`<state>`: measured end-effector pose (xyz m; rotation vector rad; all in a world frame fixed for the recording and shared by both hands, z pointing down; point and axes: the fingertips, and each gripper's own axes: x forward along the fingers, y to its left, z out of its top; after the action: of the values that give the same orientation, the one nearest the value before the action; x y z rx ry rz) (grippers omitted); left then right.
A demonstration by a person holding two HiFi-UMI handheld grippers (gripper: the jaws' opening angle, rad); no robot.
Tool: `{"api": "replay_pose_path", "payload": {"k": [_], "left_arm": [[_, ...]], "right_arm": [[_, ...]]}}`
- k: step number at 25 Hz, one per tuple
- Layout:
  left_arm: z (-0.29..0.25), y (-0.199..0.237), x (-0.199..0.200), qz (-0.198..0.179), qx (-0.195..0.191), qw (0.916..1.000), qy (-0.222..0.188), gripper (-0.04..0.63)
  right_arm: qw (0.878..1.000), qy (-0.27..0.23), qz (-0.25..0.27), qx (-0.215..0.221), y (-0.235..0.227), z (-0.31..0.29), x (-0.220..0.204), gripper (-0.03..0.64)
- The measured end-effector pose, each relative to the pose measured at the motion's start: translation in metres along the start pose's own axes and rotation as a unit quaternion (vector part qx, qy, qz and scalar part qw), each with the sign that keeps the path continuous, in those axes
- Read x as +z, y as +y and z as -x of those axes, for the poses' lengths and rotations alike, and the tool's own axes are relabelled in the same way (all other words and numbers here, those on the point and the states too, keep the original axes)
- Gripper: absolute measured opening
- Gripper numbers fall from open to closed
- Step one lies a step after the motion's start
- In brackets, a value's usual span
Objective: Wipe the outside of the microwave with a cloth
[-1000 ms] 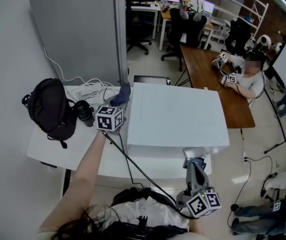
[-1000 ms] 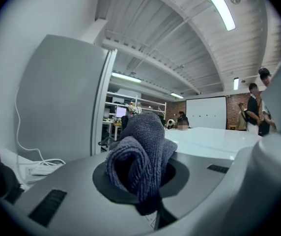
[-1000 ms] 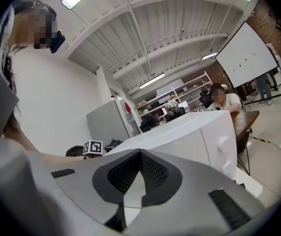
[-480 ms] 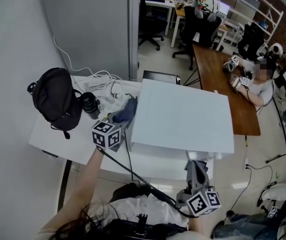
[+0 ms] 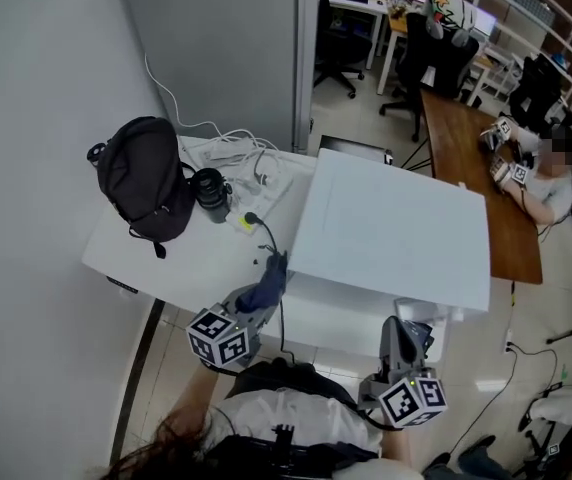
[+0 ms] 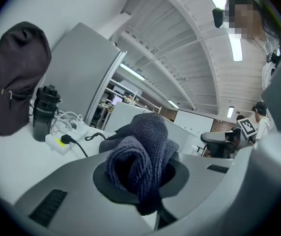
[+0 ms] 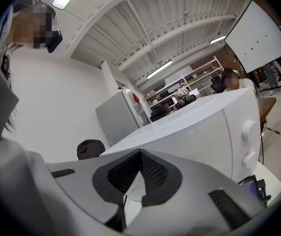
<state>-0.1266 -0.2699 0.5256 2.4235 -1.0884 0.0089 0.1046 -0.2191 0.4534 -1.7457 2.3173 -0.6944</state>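
We've got the cloth (image 6: 141, 154) clamped in the left gripper (image 5: 254, 306) by the microwave (image 5: 396, 230) corner. The right gripper (image 5: 404, 336) is closed and empty. Next: press and sweep that side.

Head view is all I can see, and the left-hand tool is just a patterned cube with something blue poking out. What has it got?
Observer: The left gripper is shut on a dark blue cloth, bunched up between its jaws.
Operator: And the other tool, is it holding anything?
Observer: No. The right gripper has its jaws meeting at the tips with nothing between them.
Operator: I only see the microwave's white top. Does it have controls?
Observer: Yes. The microwave has two round knobs on the right of its front, one above the other.
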Motion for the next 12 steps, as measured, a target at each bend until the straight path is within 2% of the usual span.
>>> {"api": "replay_pose_path", "payload": {"k": [4, 7, 12], "left_arm": [[0.011, 0.014, -0.004, 0.016, 0.035, 0.9992, -0.013, 0.048], [-0.005, 0.043, 0.011, -0.023, 0.055, 0.9981, -0.014, 0.049], [-0.067, 0.090, 0.056, -0.076, 0.059, 0.9953, -0.016, 0.048]], "right_arm": [[1.000, -0.002, -0.002, 0.000, -0.002, 0.002, 0.002, 0.028], [1.000, -0.005, -0.004, -0.003, -0.004, 0.004, 0.004, 0.028], [1.000, -0.016, -0.008, -0.025, -0.013, 0.014, 0.006, 0.028]]}}
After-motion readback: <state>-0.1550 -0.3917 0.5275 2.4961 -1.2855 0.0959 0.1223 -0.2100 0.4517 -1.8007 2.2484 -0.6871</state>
